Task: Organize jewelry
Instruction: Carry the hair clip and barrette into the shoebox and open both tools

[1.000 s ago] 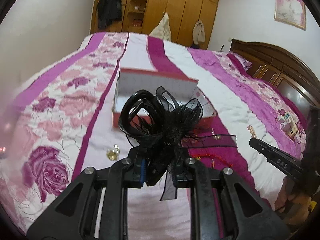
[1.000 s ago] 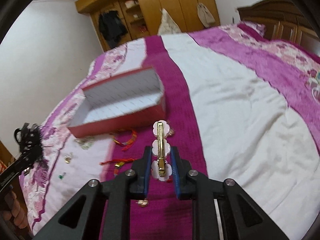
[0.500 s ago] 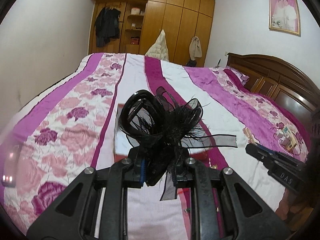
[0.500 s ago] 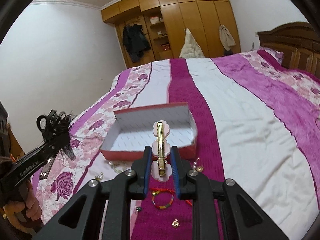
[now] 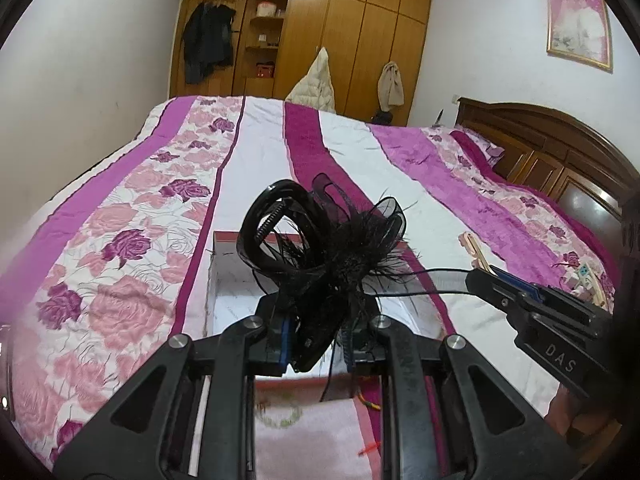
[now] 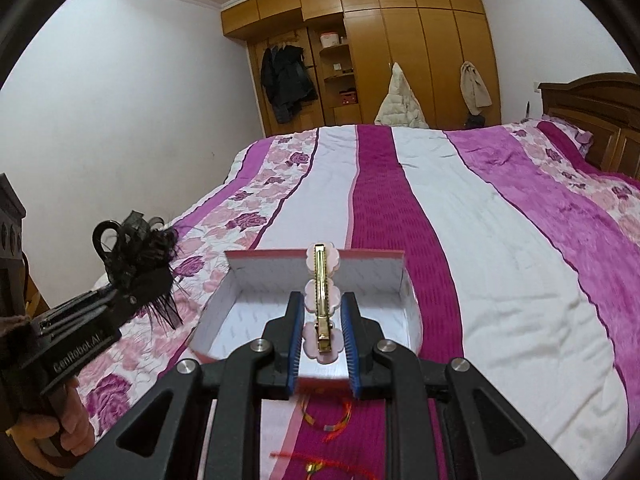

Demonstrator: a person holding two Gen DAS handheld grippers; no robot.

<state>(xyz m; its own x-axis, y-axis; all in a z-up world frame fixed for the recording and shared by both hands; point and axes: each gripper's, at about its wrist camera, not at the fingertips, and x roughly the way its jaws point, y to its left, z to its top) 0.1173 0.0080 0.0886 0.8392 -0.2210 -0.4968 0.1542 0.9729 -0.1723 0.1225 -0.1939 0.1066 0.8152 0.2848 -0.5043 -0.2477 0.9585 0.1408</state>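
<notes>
The carrying step is in hand: a black feathered hair clip (image 5: 320, 248) is pinched in the left tool (image 5: 316, 344), a pink-and-gold hair clip (image 6: 322, 304) in the right tool (image 6: 322, 340), each held above the open red box (image 6: 408, 300) ahead, where both must next be lowered and released

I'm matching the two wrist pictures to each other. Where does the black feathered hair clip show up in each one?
Left wrist: black feathered hair clip at centre, clamped in the left gripper.
Right wrist: far left, at that gripper's tip.
Shared landmark: the red box on the bed.
</notes>
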